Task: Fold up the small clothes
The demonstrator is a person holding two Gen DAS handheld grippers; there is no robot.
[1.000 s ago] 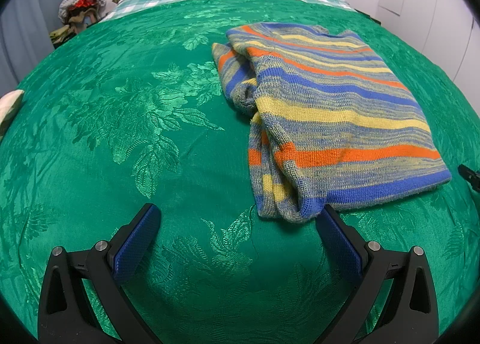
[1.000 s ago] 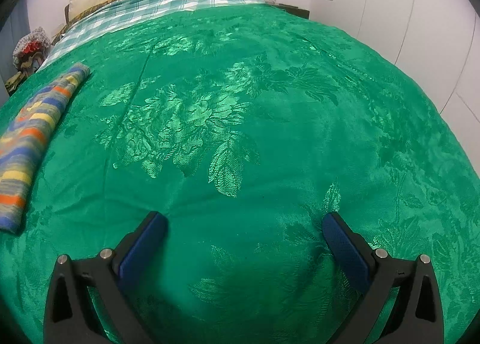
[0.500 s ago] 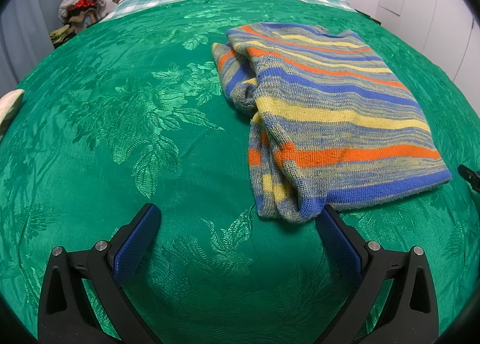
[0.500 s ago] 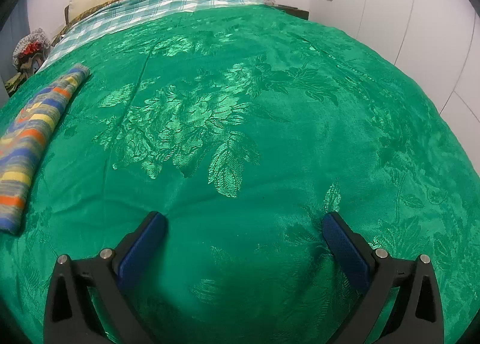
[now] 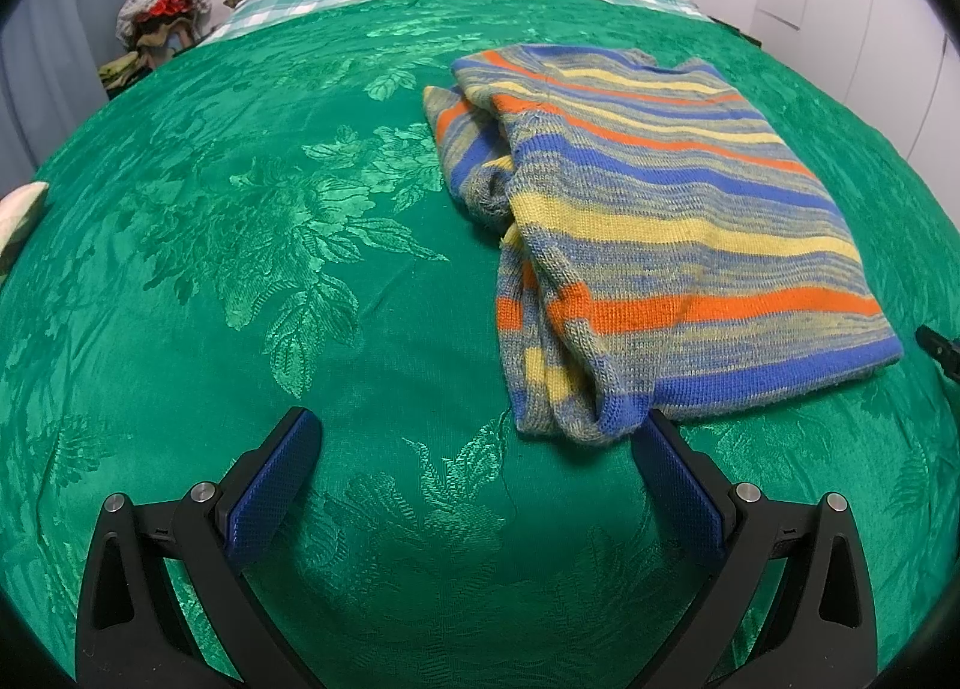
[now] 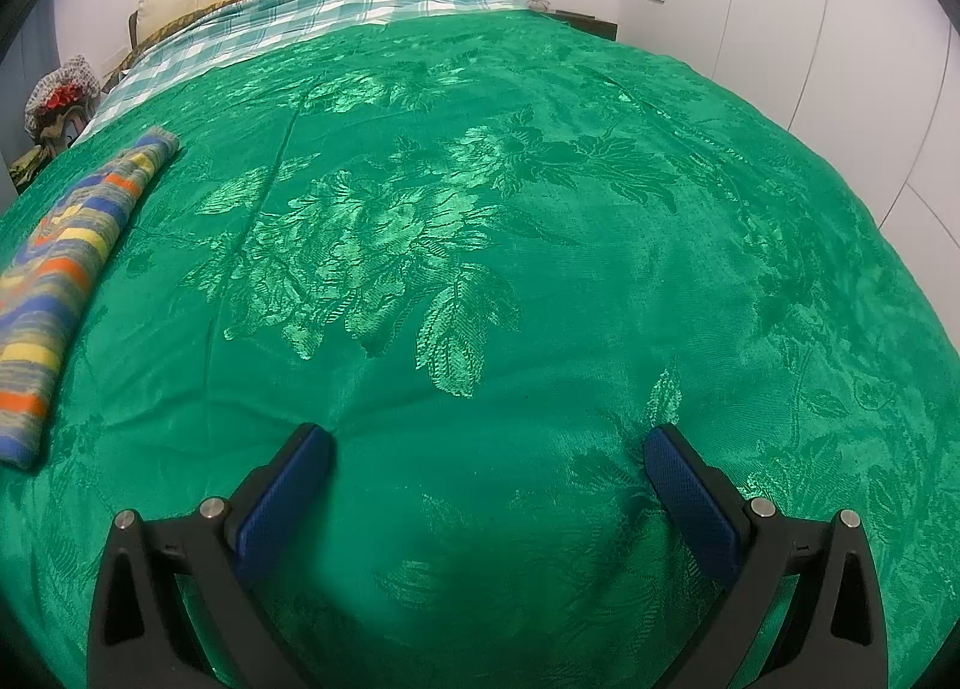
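Both wrist views look low along the bedspread (image 5: 300, 269), sharing the sweater (image 5: 660, 221).

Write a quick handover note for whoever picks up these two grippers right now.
Left gripper: open, empty, over the green bedspread, its right finger at the near corner of the striped sweater.
Right gripper: open, empty, over bare bedspread, sweater off to its left.
Done: the sweater lies partly folded, with a bunched edge on its left side.
Left: probably tidy that bunched edge and finish the fold; neither gripper holds it yet.
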